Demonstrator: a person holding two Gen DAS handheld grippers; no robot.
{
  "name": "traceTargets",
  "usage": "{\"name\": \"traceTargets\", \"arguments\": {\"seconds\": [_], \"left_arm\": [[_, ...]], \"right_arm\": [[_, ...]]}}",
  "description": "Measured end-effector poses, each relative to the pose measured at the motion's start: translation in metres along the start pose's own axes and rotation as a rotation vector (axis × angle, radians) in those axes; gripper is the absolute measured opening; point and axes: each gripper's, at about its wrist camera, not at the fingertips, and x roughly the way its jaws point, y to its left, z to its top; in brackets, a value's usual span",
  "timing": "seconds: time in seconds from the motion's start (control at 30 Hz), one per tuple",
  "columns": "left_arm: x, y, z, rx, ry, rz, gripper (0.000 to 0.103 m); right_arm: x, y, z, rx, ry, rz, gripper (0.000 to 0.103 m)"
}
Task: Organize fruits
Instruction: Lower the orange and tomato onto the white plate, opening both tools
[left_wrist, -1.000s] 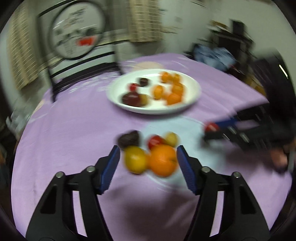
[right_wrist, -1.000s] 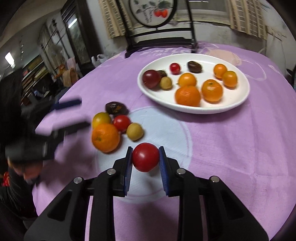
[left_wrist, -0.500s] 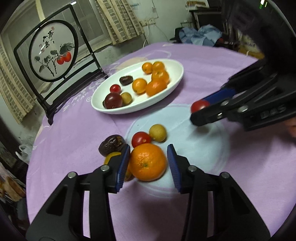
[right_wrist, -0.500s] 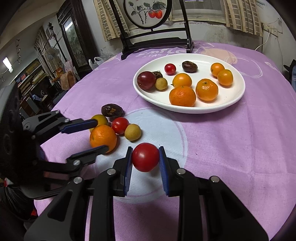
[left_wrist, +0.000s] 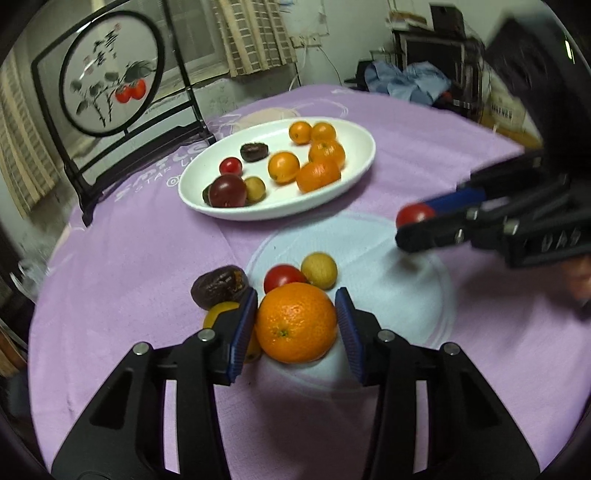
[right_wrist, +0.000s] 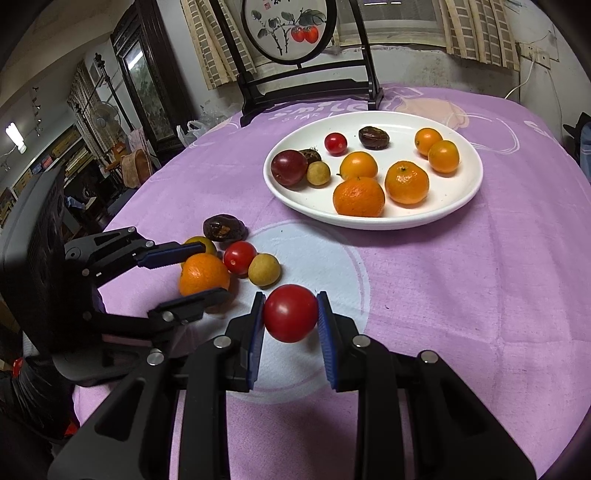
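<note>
My left gripper (left_wrist: 295, 325) brackets a large orange (left_wrist: 295, 323) on the purple cloth; its pads touch or nearly touch the orange's sides. Beside the orange lie a cherry tomato (left_wrist: 282, 277), a small yellow-brown fruit (left_wrist: 319, 269), a dark date (left_wrist: 218, 286) and a yellow fruit (left_wrist: 221, 312), partly hidden behind the left finger. My right gripper (right_wrist: 290, 314) is shut on a red tomato (right_wrist: 290, 312), held just above the cloth. A white plate (right_wrist: 461, 206) holding several oranges and small fruits sits further back.
A black framed round picture stand (right_wrist: 306, 85) stands behind the plate at the table's far edge. The round table (right_wrist: 480, 295) drops off on all sides. Furniture and clutter surround it.
My left gripper has moved in around the orange and narrowed onto it. My right gripper has kept the tomato almost still.
</note>
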Motion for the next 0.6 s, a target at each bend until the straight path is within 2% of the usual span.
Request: {"name": "traceTargets", "arguments": {"seconds": [0.1, 0.2, 0.27, 0.33, 0.5, 0.6], "left_arm": [[-0.005, 0.014, 0.009, -0.098, -0.020, -0.068, 0.045], [-0.005, 0.029, 0.030, -0.196, -0.061, -0.084, 0.045], [0.000, 0.037, 0.048, -0.240, -0.087, -0.055, 0.045], [0.015, 0.043, 0.071, -0.274, -0.085, -0.015, 0.045], [0.057, 0.052, 0.105, -0.305, -0.055, 0.024, 0.045], [0.077, 0.054, 0.117, -0.301, -0.029, 0.058, 0.045]], "right_arm": [[-0.003, -0.003, 0.004, 0.013, -0.037, 0.001, 0.028], [-0.011, -0.007, 0.018, 0.021, -0.152, -0.030, 0.028], [-0.012, -0.017, 0.033, 0.053, -0.235, -0.075, 0.028], [-0.008, -0.028, 0.045, 0.087, -0.267, -0.112, 0.028], [0.011, -0.051, 0.070, 0.122, -0.292, -0.187, 0.028], [0.023, -0.065, 0.080, 0.142, -0.280, -0.195, 0.028]]}}
